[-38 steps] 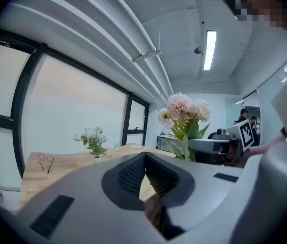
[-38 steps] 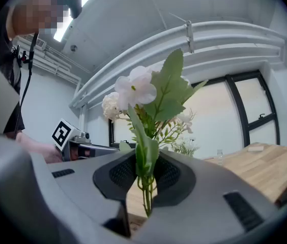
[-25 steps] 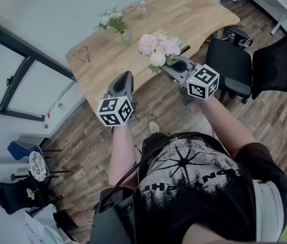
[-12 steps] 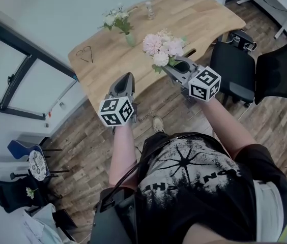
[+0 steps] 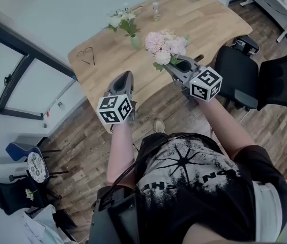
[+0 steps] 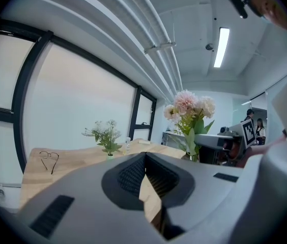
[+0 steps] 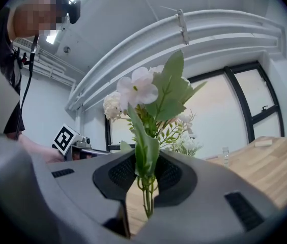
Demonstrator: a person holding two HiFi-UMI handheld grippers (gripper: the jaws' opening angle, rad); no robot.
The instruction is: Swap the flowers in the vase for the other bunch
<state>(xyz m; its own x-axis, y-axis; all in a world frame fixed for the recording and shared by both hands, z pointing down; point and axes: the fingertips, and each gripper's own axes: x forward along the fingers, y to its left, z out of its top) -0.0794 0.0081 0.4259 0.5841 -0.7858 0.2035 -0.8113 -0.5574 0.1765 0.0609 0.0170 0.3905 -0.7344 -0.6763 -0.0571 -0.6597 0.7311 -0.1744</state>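
Pink bunch is pinched by its stems in your right tongs, jaws partly closed. The right gripper view shows that grip. The head view hides it under the blooms but places them over the bench's near edge. Your left tongs are fully closed, empty.

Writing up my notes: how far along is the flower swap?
Done: the pink bunch is picked up. In hand: the right tongs grip its stems; the left tongs are shut, empty. Left: the white flowers sit in the vase; pull them out, put the pink bunch in.
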